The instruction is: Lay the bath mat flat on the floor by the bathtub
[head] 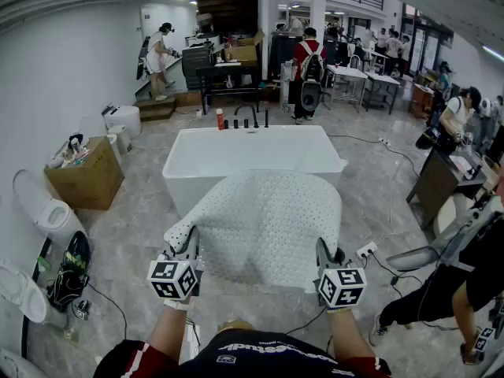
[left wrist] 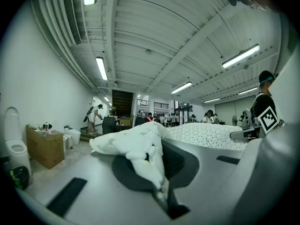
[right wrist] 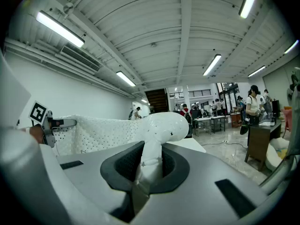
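Observation:
The white bath mat [head: 260, 225], dotted with small holes, hangs spread in the air between my two grippers, in front of the white bathtub [head: 250, 157]. My left gripper [head: 189, 250] is shut on the mat's near left corner [left wrist: 140, 146]. My right gripper [head: 323, 257] is shut on the near right corner [right wrist: 157, 135]. The mat's far edge droops toward the tub's near rim and hides part of it. In each gripper view the mat bunches up between the jaws and stretches across to the other gripper.
A cardboard box [head: 85, 172] and toilets [head: 47, 211] stand at the left wall. A person [head: 465, 282] crouches at the right beside a power strip [head: 367, 250] with cables on the marble floor. Bottles [head: 220, 120] and a faucet stand behind the tub. More people and tables fill the background.

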`<action>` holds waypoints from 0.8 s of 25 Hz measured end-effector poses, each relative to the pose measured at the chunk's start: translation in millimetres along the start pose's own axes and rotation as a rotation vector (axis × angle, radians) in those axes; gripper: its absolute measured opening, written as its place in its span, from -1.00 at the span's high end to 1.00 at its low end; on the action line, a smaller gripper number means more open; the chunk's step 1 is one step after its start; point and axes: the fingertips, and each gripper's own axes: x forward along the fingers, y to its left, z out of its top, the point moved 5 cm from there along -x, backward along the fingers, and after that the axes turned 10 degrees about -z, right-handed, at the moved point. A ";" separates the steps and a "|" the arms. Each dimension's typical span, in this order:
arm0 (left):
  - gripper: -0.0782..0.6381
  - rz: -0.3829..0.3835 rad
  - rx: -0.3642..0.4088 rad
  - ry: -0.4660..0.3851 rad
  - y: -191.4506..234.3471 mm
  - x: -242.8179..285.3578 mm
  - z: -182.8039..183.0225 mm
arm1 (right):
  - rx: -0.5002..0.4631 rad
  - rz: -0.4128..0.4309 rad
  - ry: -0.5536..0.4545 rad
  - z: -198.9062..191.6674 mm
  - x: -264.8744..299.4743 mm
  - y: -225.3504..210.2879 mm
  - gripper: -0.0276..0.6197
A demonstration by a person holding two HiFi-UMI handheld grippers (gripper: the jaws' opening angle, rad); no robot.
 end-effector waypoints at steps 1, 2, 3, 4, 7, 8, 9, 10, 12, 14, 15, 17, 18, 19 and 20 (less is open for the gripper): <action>0.71 0.000 0.000 0.000 -1.0 1.6 0.6 | -0.001 -0.001 -0.001 0.9 0.6 -2.3 0.78; 0.71 0.000 0.000 -0.001 -1.9 3.1 1.0 | -0.002 -0.002 -0.001 1.7 1.1 -4.2 0.78; 0.72 0.000 -0.001 -0.002 -2.7 3.9 1.0 | -0.004 -0.003 -0.002 2.0 1.2 -5.6 0.78; 0.72 -0.002 -0.002 -0.003 -3.2 4.1 0.7 | -0.005 -0.003 -0.003 1.9 1.0 -6.0 0.78; 0.72 -0.006 -0.001 -0.005 -2.5 3.1 -0.4 | -0.009 -0.006 -0.003 -0.1 0.3 -4.0 0.78; 0.71 -0.008 -0.001 -0.005 -2.4 3.7 -0.3 | -0.011 -0.006 -0.003 -0.3 0.3 -3.7 0.78; 0.71 -0.010 -0.001 -0.004 -2.7 4.9 -0.2 | -0.013 -0.007 -0.002 -0.3 0.7 -4.0 0.78; 0.72 -0.011 -0.001 -0.004 -3.3 6.3 -0.3 | -0.014 -0.008 -0.001 -0.6 1.4 -4.8 0.78; 0.72 -0.014 0.004 -0.005 -4.9 8.4 -1.1 | -0.013 -0.007 0.001 -2.4 3.3 -6.8 0.78; 0.72 -0.015 0.014 -0.004 -6.8 10.0 -1.1 | -0.012 -0.004 0.000 -3.2 4.4 -8.9 0.78; 0.72 -0.016 0.017 -0.005 -7.2 10.6 -0.6 | -0.013 -0.003 -0.003 -2.9 4.5 -9.7 0.78; 0.72 -0.015 0.017 -0.007 -6.5 11.5 0.9 | -0.012 -0.002 -0.010 -2.1 5.1 -10.5 0.78; 0.72 -0.014 0.018 -0.009 -5.6 11.9 1.7 | -0.008 0.000 -0.012 -2.0 5.9 -10.5 0.78; 0.72 -0.012 0.019 -0.011 -4.8 12.1 2.0 | -0.002 0.004 -0.013 -2.3 6.8 -10.6 0.78; 0.72 -0.011 0.021 -0.012 -4.6 12.1 1.6 | 0.003 0.008 -0.014 -3.1 7.3 -11.0 0.78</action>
